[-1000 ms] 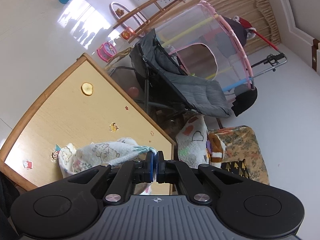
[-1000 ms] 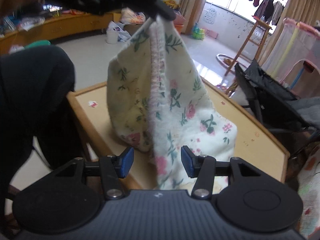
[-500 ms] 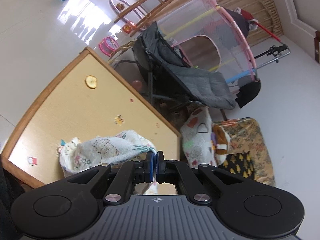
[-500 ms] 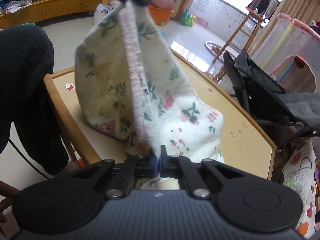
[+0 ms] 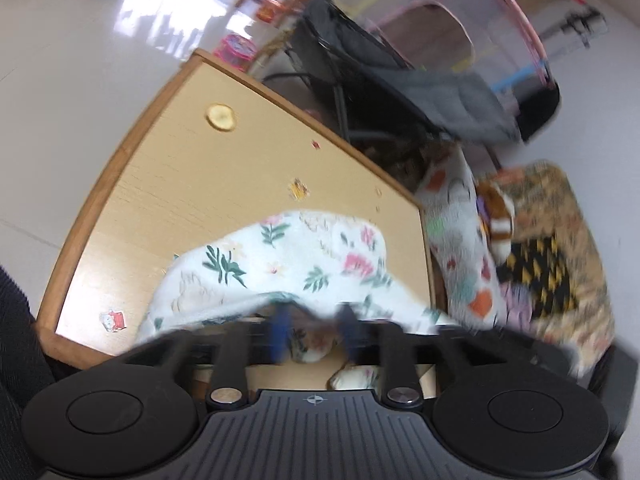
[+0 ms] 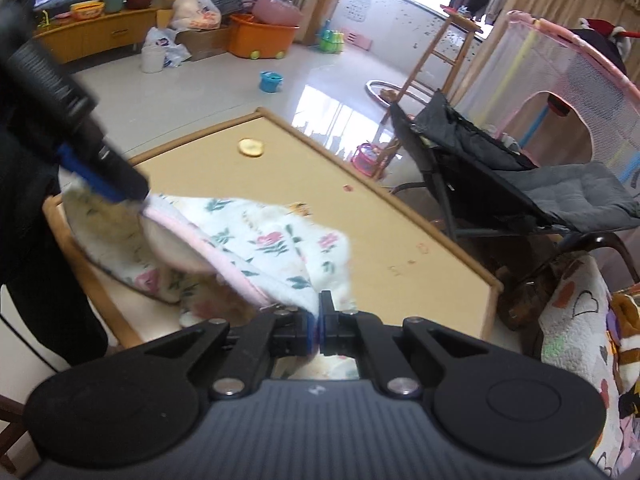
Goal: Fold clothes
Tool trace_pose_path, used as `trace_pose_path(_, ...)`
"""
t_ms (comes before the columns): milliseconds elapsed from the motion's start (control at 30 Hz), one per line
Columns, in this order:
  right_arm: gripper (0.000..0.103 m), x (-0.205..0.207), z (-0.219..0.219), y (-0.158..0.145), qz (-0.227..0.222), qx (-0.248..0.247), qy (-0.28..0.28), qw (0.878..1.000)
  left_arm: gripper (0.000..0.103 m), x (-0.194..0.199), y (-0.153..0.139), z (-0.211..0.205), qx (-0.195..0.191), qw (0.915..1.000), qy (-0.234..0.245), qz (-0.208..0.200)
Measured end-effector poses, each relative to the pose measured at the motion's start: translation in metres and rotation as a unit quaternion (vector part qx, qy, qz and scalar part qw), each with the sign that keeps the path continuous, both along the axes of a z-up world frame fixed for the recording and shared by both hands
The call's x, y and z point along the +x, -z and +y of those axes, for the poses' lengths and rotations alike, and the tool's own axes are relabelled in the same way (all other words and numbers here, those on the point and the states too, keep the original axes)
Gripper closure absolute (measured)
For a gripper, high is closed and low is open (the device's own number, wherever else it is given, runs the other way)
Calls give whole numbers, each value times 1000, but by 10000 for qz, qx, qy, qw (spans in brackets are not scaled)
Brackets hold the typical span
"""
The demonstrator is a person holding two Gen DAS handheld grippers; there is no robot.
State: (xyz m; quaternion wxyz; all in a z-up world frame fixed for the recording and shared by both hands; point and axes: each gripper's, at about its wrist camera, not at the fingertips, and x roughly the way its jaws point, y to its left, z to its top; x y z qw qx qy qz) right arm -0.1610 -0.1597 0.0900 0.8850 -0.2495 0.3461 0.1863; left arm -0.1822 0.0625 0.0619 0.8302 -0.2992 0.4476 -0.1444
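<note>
We see floral cloth [image 6: 256, 248] bunched on table [image 6: 400, 240], near its front edge. Right gripper [image 6: 320, 326] clenched on pink hem; left gripper [image 5: 314, 336] opening, cloth between but unpressed. Risk: 1 grip only, cloth sags, fold skews.

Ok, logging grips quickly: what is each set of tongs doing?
Left tongs: opening, floral cloth loose between them.
Right tongs: shut on the cloth's pink-trimmed edge.
</note>
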Motion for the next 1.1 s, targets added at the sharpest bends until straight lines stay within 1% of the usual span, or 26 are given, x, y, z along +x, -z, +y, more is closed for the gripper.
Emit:
trace_pose_path(33,100,2,-3,-3,-8,25,35,10000,38,1,1,-1,59,9999,90,-31)
trace_pose_path(133,100,8,-8,-9,-48,25,112,9999,38,0,5,-5,293,9988,315,-248)
trace_pose_path(233,100,14,-11,-15,-116,1,183,9998,38,-2,4,-6,537,9958,555,-499)
trace_pose_path(333,100,17,-13,-20,-152,-11,228,9996,38,-5,0,-6,770,9907,807,-786)
trace_pose_path(400,100,19,-13,-22,-160,-21,254,9995,38,-7,-5,-6,957,9858,953,-998)
trace_pose_path(600,100,21,-11,-30,-130,57,322,9994,38,-16,-21,-12,1475,9670,1385,-1549)
trace_pose_path(733,100,22,-7,-35,-101,53,365,9993,38,-19,-27,-19,1794,9500,1775,-1838)
trace_pose_path(767,100,23,-7,-36,-73,71,403,9991,38,-21,-29,-21,1815,9463,1878,-1908)
trace_pose_path(867,100,28,-7,-38,42,132,479,9988,38,-24,-33,-25,1603,9396,2192,-2085)
trace_pose_path(933,100,30,-7,-38,94,154,527,9984,38,-23,-33,-28,1555,9351,2348,-2151)
trace_pose_path(1000,100,32,-7,-39,134,208,570,9981,38,-23,-31,-31,1691,9277,2474,-2227)
trace_pose_path(1100,100,34,-8,-41,191,296,618,9975,38,-23,-24,-40,1995,9134,2689,-2315)
